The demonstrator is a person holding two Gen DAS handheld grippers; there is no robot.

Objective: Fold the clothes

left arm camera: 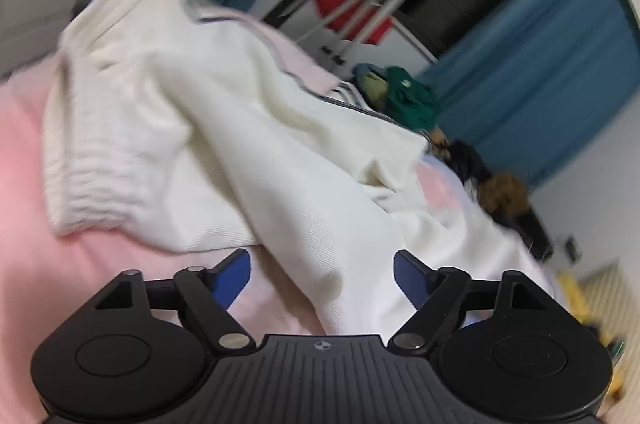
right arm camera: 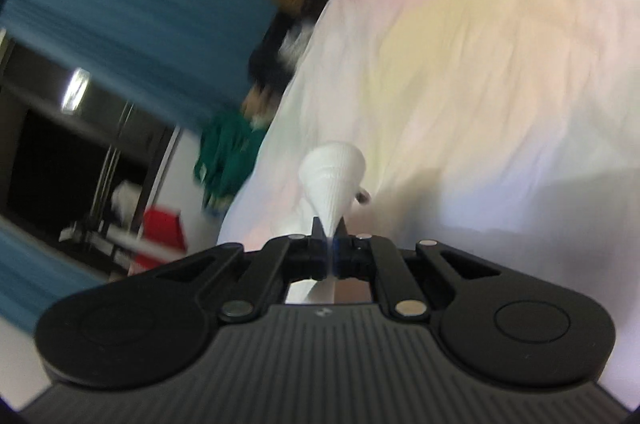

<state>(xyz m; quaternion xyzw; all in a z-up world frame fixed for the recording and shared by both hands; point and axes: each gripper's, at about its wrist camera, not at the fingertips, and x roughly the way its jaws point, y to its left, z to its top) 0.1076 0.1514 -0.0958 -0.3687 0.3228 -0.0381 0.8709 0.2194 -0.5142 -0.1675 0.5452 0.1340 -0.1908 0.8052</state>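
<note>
A cream white knitted garment (left arm camera: 224,128) with a ribbed hem and dark stripes lies crumpled on the pink bed sheet (left arm camera: 24,184). My left gripper (left arm camera: 322,274) is open, its blue pads (left arm camera: 232,276) on either side of a fold of the white cloth, low over the bed. My right gripper (right arm camera: 330,228) is shut on a ribbed white part of the garment (right arm camera: 334,180), which bunches into a cone in front of the jaws above the pale sheet (right arm camera: 480,64). The right wrist view is blurred.
A pile of green, dark and brown clothes (left arm camera: 412,96) lies at the far side of the bed, also seen in the right wrist view (right arm camera: 228,152). Blue curtains (left arm camera: 540,64), a drying rack with a red item (left arm camera: 352,4) and a dark window stand beyond.
</note>
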